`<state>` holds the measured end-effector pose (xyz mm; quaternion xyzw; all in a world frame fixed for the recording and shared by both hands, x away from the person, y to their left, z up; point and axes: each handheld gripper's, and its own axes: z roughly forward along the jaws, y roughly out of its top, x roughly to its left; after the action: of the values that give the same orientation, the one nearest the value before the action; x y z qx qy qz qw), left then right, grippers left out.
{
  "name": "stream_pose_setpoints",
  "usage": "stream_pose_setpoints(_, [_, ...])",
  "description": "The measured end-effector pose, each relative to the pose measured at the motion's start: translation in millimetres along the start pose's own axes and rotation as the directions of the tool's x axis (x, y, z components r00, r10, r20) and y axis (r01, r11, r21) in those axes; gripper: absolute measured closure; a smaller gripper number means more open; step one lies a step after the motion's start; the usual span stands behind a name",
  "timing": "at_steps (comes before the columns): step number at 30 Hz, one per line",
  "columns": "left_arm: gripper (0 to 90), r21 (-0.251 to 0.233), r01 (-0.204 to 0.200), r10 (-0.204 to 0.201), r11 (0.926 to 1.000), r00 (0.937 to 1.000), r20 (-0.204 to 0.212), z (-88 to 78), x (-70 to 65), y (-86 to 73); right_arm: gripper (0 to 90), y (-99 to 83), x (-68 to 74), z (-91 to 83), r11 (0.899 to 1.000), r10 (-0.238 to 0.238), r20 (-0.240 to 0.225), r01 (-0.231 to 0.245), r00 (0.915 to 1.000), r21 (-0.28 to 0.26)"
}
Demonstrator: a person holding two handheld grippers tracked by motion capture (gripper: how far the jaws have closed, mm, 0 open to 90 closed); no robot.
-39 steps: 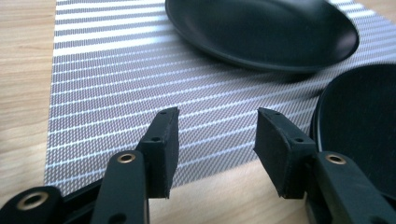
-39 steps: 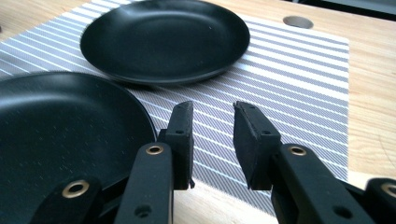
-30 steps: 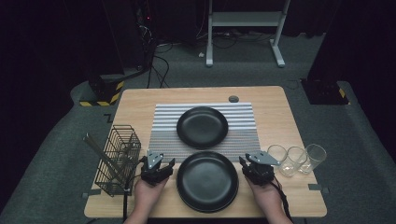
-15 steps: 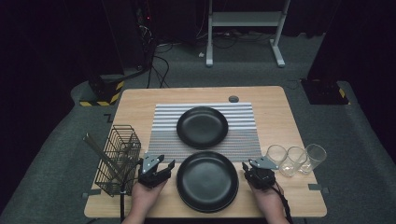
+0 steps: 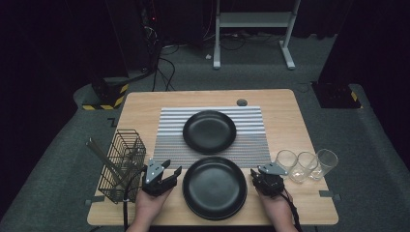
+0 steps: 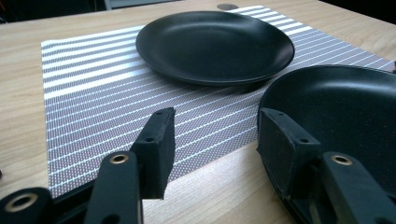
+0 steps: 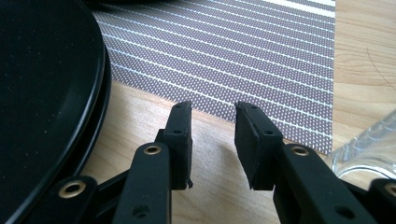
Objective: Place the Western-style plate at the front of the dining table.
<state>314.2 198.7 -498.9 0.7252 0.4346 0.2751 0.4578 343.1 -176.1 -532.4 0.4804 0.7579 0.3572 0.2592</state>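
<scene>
near plate (image 5: 214, 187), between open hand-held grippers (image 5: 163, 179)

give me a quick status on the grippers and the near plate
Left gripper open, empty, at the near plate's left rim. Right gripper open, empty, at its right rim. Glasses stand close beside the right gripper.

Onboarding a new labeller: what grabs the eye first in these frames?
Two black plates: the far plate sits on the striped placemat, the near plate at the table's front edge between both hands. The left tongs and right tongs flank it, both open, gripping nothing. A wire basket stands at the left, three glasses at the right.
</scene>
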Motion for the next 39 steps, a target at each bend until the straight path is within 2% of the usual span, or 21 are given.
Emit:
stream_pose_setpoints(5, [45.2,-0.027,-0.025,0.025,0.9993,0.9997,0.006,-6.8,-4.8,5.1,65.9,-0.1,0.5,1.0,1.0,-0.005,-0.001,0.005,1.0,0.008])
stream_pose_setpoints(6, [45.9,-0.025,-0.029,0.029,0.9993,0.9996,0.003,-7.4,-4.9,5.5,65.8,-0.2,-1.3,0.5,1.0,0.007,0.002,-0.007,1.0,0.004])
stream_pose_setpoints(9, [45.9,-0.032,-0.033,0.033,0.9989,0.9995,-0.002,-9.9,-4.5,6.8,65.4,-0.8,-4.1,1.2,1.0,0.025,-0.005,-0.025,0.9997,0.017])
stream_pose_setpoints(12, [45.9,-0.049,-0.036,0.036,0.9982,0.9993,-0.008,-13.3,-5.0,9.3,65.3,-0.9,-3.1,1.1,1.0,0.017,-0.007,-0.017,0.9998,0.018])
stream_pose_setpoints(17, [45.7,-0.081,-0.032,0.031,0.9962,0.9994,-0.015,-20.7,-5.5,15.7,65.0,-0.6,-4.4,1.9,0.999,0.033,-0.012,-0.032,0.9994,0.028])
stream_pose_setpoints(24, [45.3,-0.115,-0.024,0.024,0.9931,0.9997,-0.003,-28.6,-7.0,23.3,64.8,-0.2,-3.4,3.0,0.999,0.025,-0.009,-0.024,0.9997,0.04])
stream_pose_setpoints(39, [45.0,-0.159,-0.013,0.014,0.9872,0.9999,0.004,-37.1,-6.0,33.7,64.9,-0.1,-3.8,3.4,0.998,0.035,-0.017,-0.034,0.9992,0.049])
